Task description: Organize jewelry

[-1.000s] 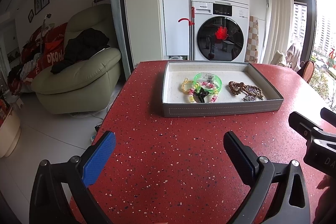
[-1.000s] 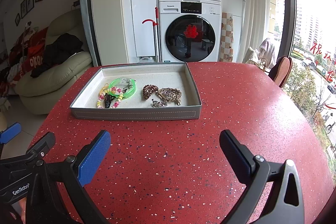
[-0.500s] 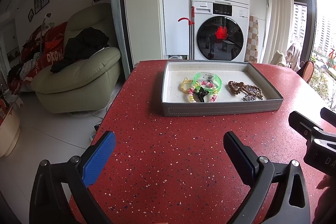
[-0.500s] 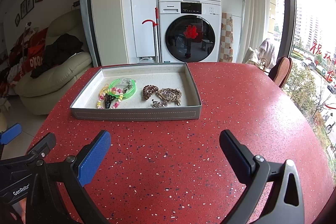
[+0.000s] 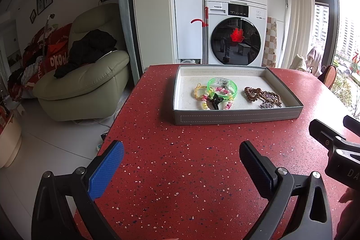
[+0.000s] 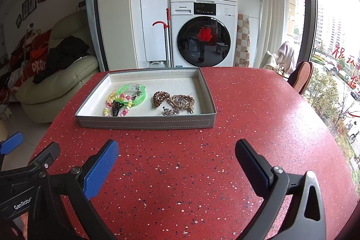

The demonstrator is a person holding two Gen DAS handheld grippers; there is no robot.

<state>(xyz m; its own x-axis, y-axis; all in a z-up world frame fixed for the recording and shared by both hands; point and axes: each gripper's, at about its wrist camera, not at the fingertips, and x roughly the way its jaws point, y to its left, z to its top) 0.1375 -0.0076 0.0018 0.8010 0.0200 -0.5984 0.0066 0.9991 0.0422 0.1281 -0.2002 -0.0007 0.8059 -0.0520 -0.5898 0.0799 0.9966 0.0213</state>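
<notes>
Glossy speckled table (image 5: 180, 172); translucent plastic bangle (image 5: 221, 84).

Black plastic left gripper (image 5: 181, 156), blue textured pad (image 5: 105, 170), silver screws, "GenRobo" lettering

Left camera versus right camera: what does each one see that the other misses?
Only the left wrist view shows the floor beside the table and the whole sofa. Only the right wrist view shows the table's right side and the street outside. Both show the grey tray with the green bangle and brown coil tie, the washing machine, and both open grippers, left gripper and right gripper.
</notes>
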